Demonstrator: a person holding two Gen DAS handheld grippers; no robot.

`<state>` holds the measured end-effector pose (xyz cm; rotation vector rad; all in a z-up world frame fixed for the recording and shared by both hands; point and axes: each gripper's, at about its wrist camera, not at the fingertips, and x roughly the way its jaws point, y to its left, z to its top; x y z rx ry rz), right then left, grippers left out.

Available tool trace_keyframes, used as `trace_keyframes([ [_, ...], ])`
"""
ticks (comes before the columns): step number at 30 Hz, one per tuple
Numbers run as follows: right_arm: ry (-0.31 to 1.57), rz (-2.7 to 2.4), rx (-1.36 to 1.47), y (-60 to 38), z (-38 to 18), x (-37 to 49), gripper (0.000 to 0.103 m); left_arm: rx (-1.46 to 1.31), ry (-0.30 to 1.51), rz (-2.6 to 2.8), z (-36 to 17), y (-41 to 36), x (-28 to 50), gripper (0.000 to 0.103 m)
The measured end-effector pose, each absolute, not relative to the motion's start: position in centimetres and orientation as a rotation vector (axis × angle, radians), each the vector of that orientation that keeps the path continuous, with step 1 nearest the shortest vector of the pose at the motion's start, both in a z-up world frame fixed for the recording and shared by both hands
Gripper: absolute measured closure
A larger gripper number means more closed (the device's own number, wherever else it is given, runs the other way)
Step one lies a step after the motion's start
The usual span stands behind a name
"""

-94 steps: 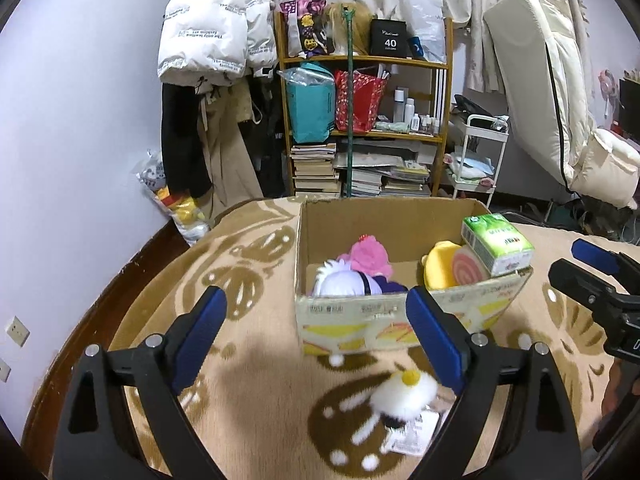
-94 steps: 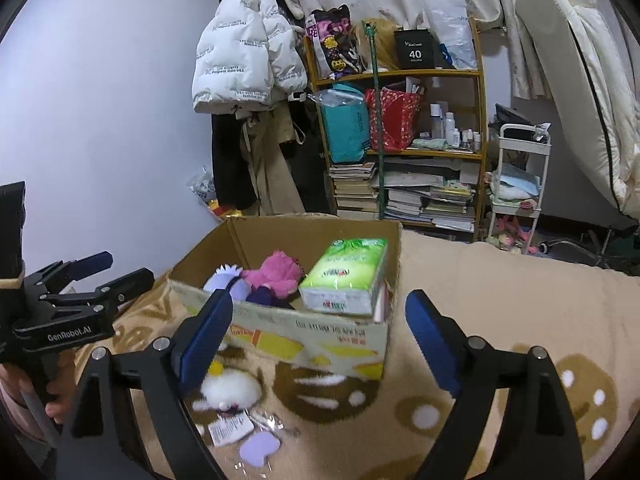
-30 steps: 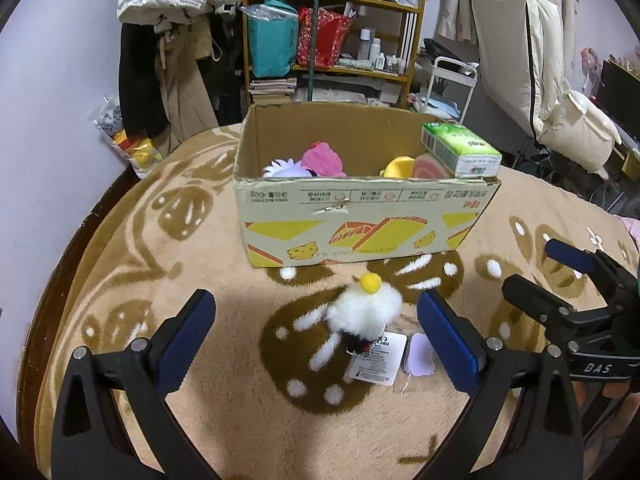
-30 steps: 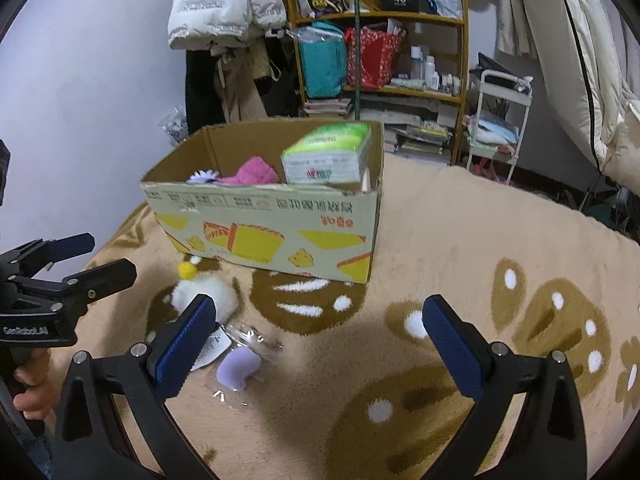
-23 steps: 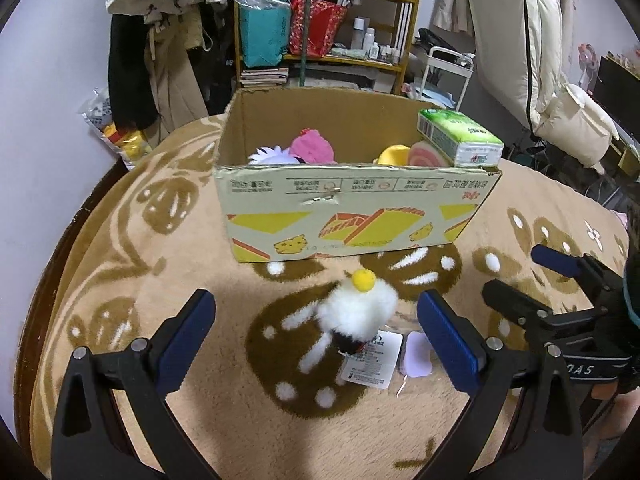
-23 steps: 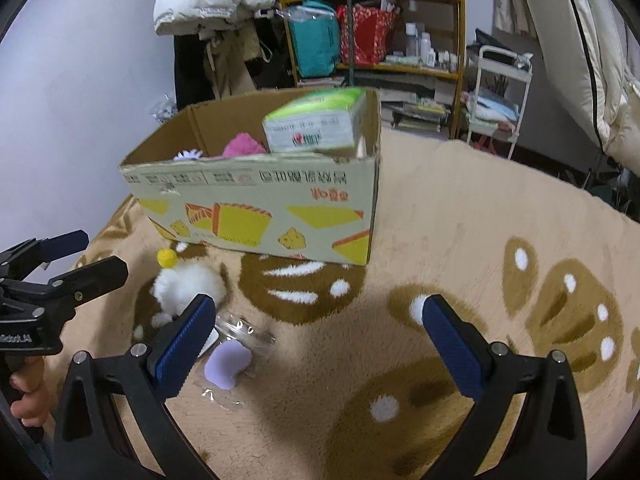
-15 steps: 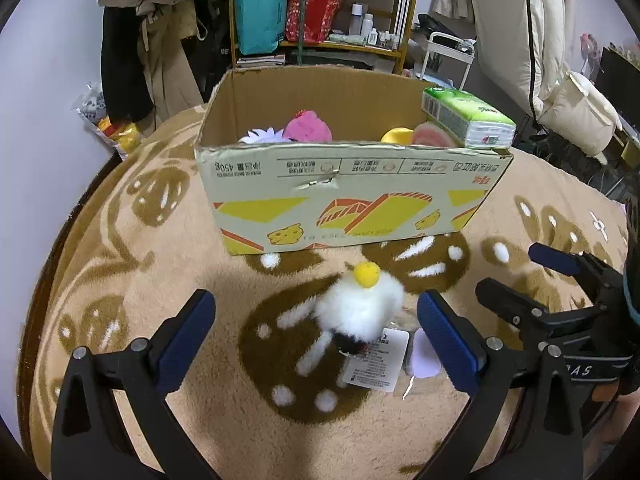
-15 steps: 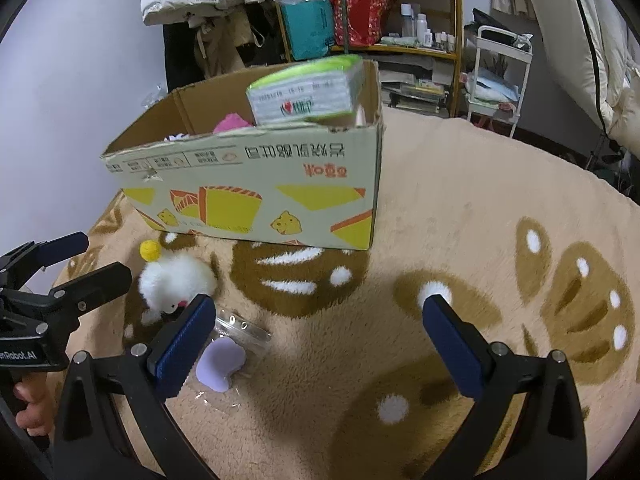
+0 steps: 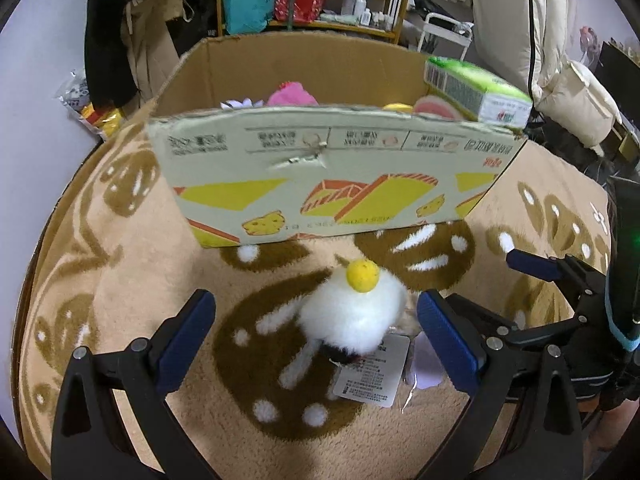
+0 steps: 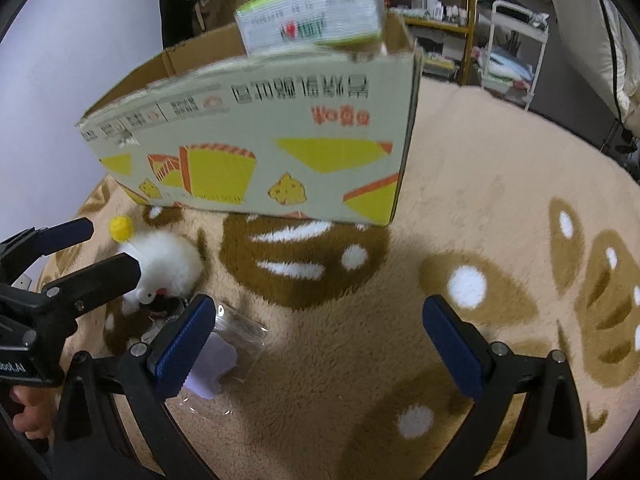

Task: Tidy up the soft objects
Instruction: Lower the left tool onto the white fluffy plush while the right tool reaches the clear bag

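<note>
Left wrist: cardboard box (image 9: pixel 320 184) behind white plush (image 9: pixel 354 312).

Tan patterned carpet (image 9: pixel 120 280) on floor; wooden shelf (image 9: pixel 320 20) and hanging coats (image 9: pixel 132 20) against plain pale wall (image 10: pixel 60 60)

Left tool (image 9: pixel 316 336) and right tool (image 10: pixel 320 340) of black plastic, blue ribbed pads, silver screws, bare fingers (image 10: pixel 28 414)

White fluffy toy (image 9: pixel 352 318) with a yellow pompom on top and a paper tag (image 9: pixel 372 372) lies on the rug just before the cardboard box (image 9: pixel 320 176), which holds a pink plush (image 9: pixel 290 96) (others mostly hidden).
</note>
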<state>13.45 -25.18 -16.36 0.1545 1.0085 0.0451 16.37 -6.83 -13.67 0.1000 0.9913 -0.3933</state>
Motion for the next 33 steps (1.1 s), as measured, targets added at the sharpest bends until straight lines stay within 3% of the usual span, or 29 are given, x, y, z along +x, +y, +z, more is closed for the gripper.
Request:
trace_keyframes([
  [13,1.084,0.049,0.130,-24.6,-17.6,14.2,0.000,0.107,1.026,-0.436,-14.8,-8.0,16.5,0.005],
  [17,1.092,0.062,0.111,-23.4,-17.7,14.1,0.000,0.106,1.030,-0.445,-15.0,-8.4,16.6,0.018],
  [23,1.095,0.081,0.125,-22.8,-17.7,13.6,0.000,0.094,1.011,-0.433,-14.8,-8.2,16.8,0.020],
  [29,1.098,0.093,0.120,-21.2,-17.5,12.4,0.000,0.088,1.113,-0.467,-16.3,-8.3,17.4,0.061],
  [33,1.095,0.087,0.120,-20.6,-17.4,11.9,0.000,0.110,1.118,-0.478,-16.5,-8.6,17.2,0.071],
])
